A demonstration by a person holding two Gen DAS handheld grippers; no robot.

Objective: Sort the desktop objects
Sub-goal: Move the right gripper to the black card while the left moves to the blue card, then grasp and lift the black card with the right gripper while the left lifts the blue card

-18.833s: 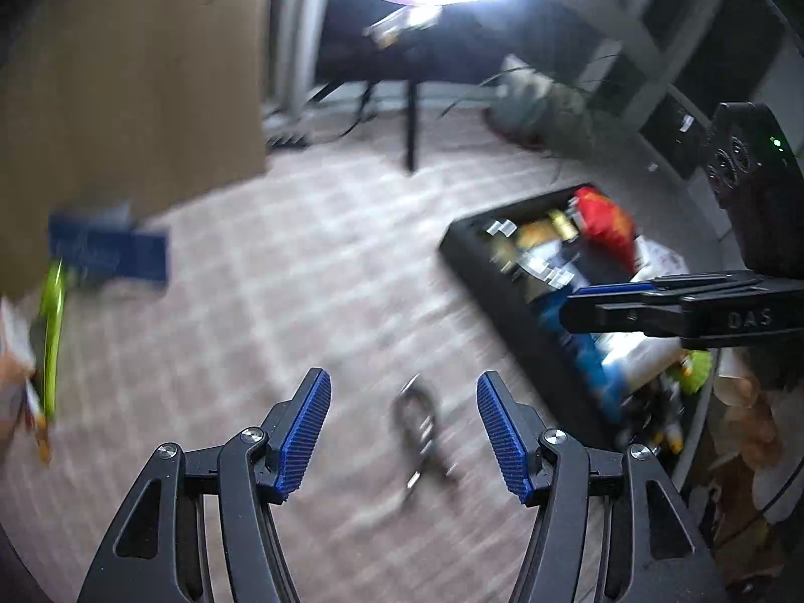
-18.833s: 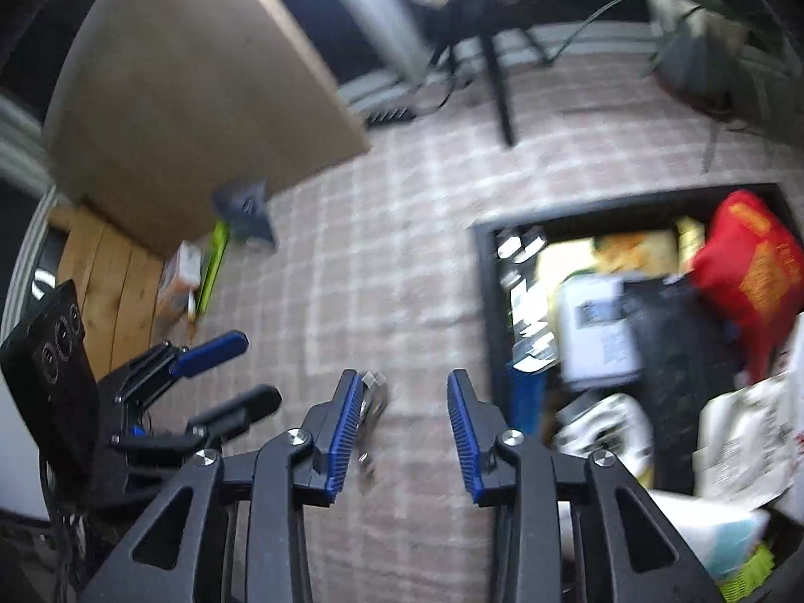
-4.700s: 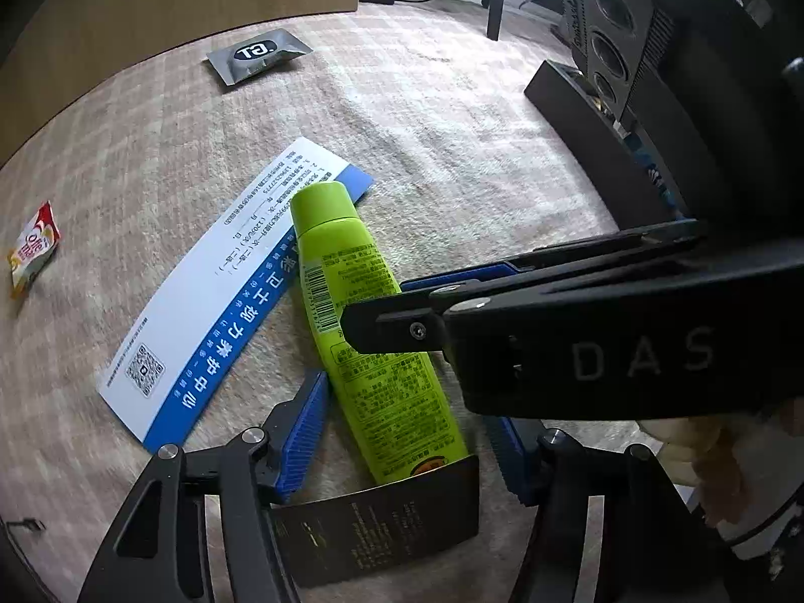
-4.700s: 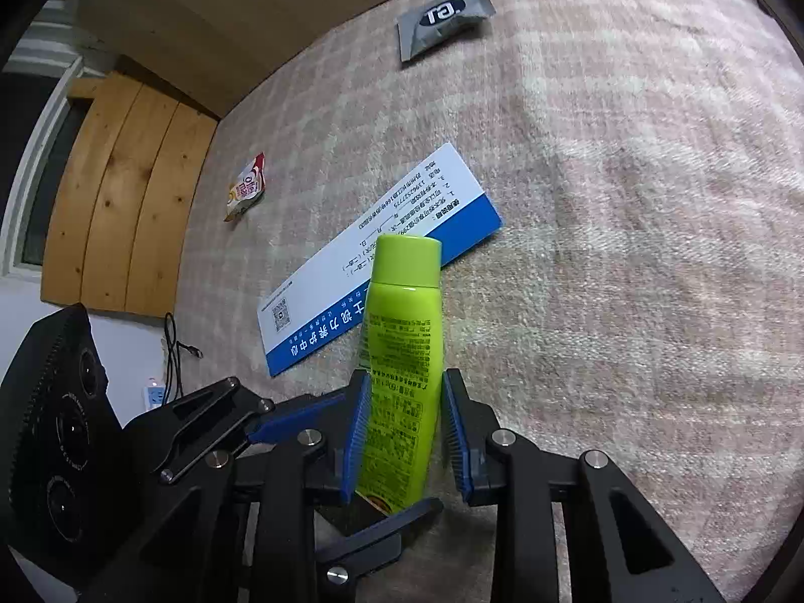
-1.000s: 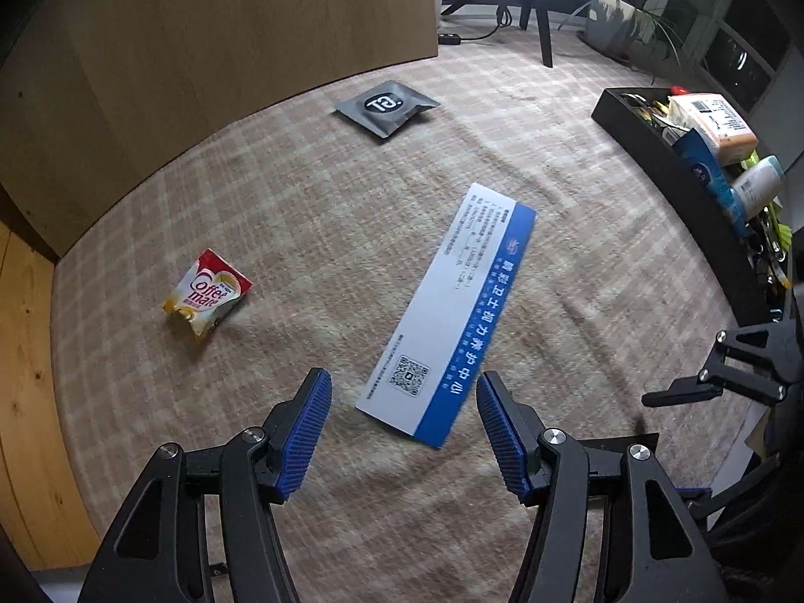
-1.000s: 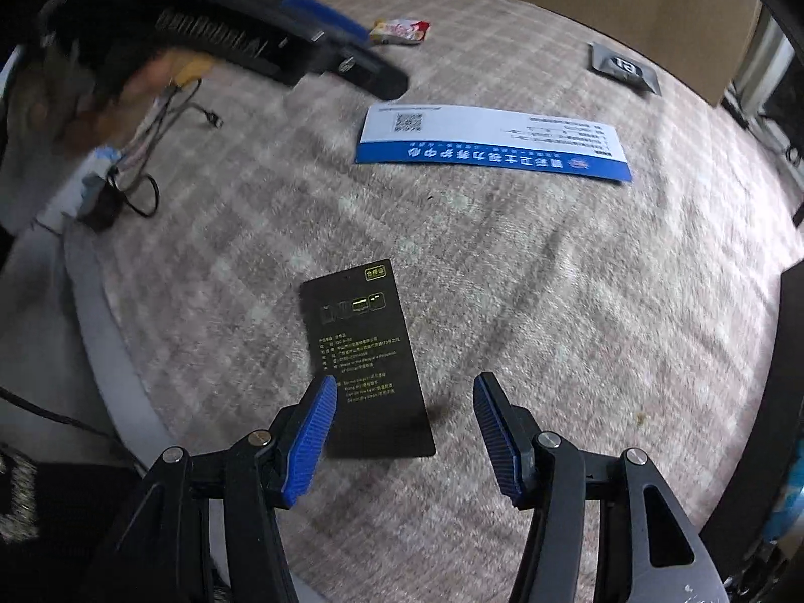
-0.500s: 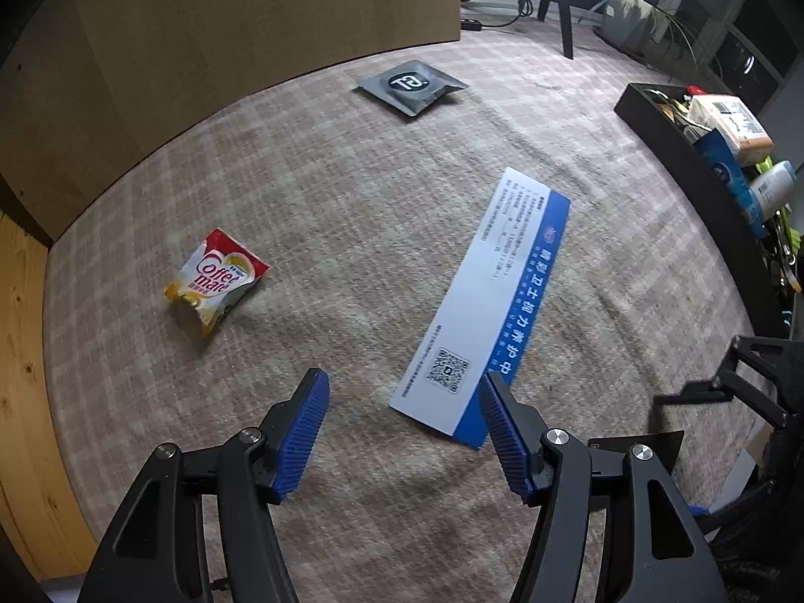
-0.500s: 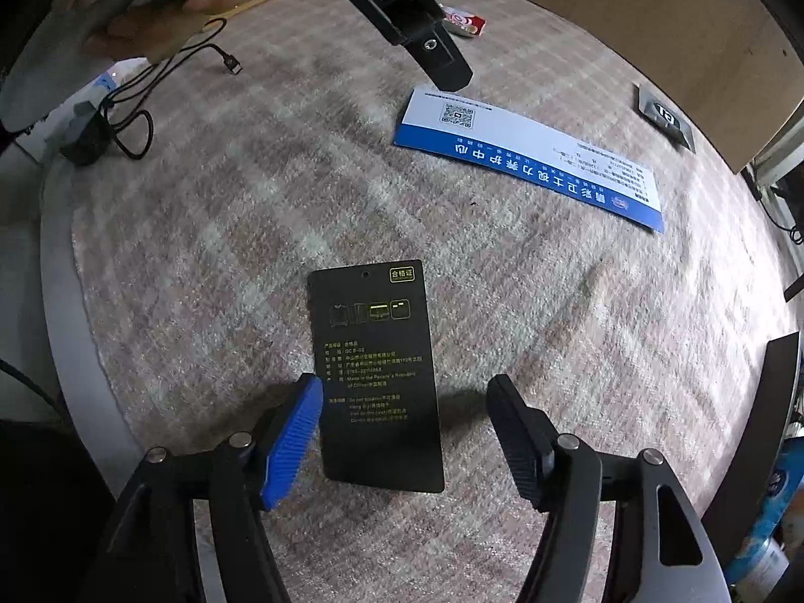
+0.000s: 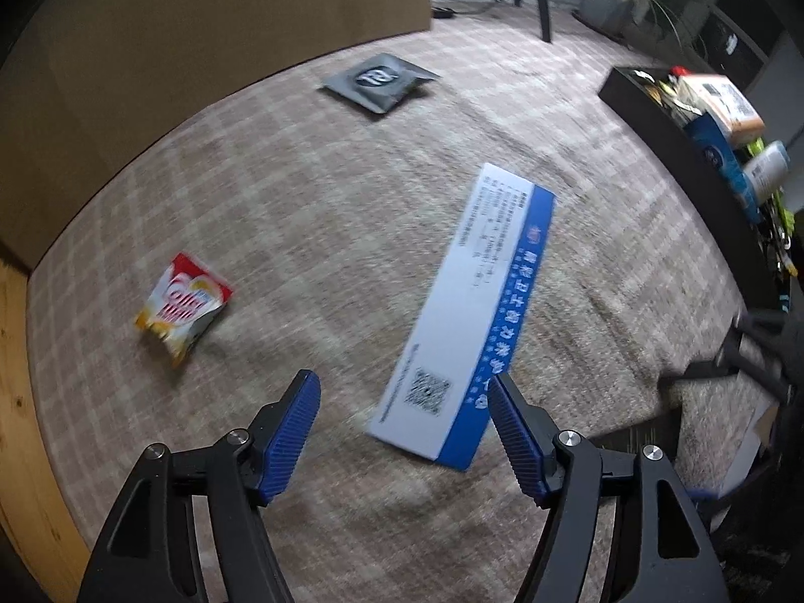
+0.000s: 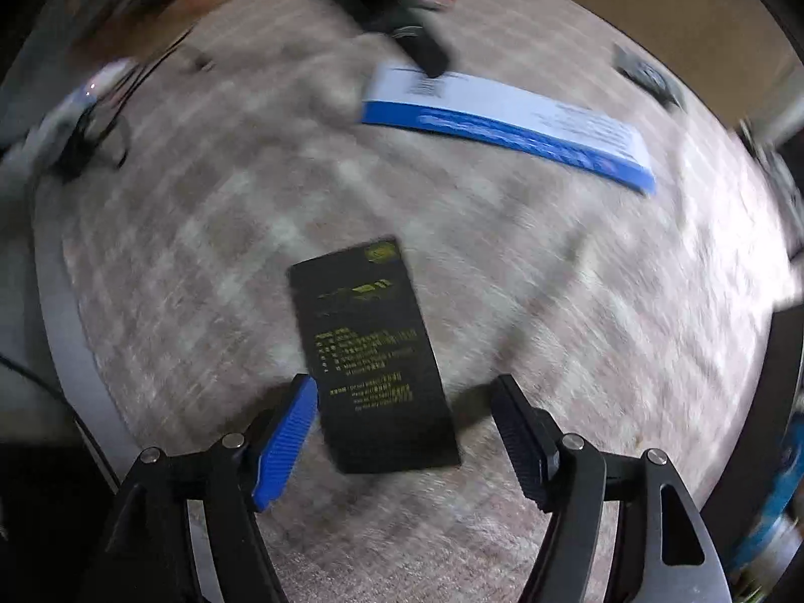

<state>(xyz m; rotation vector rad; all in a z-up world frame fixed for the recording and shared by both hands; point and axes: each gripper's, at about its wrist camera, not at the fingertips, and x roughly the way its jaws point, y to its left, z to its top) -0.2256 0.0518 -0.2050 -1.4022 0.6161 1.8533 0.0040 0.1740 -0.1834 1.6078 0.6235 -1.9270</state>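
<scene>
Grippers both point down at the checked cloth (image 9: pixel 311 211), fingers spread wide, holding nothing. Left gripper (image 9: pixel 402 432) hovers over the near end of the blue-and-white slip (image 9: pixel 467 311), which lies flat and apart from the red sachet (image 9: pixel 183 306) and grey pouch (image 9: pixel 379 80). Right gripper (image 10: pixel 404 432) straddles the near edge of the black card (image 10: pixel 372 352); motion blur hides whether the pads touch it. Black tray (image 9: pixel 673 151) sits at the cloth's right edge, full of items.
</scene>
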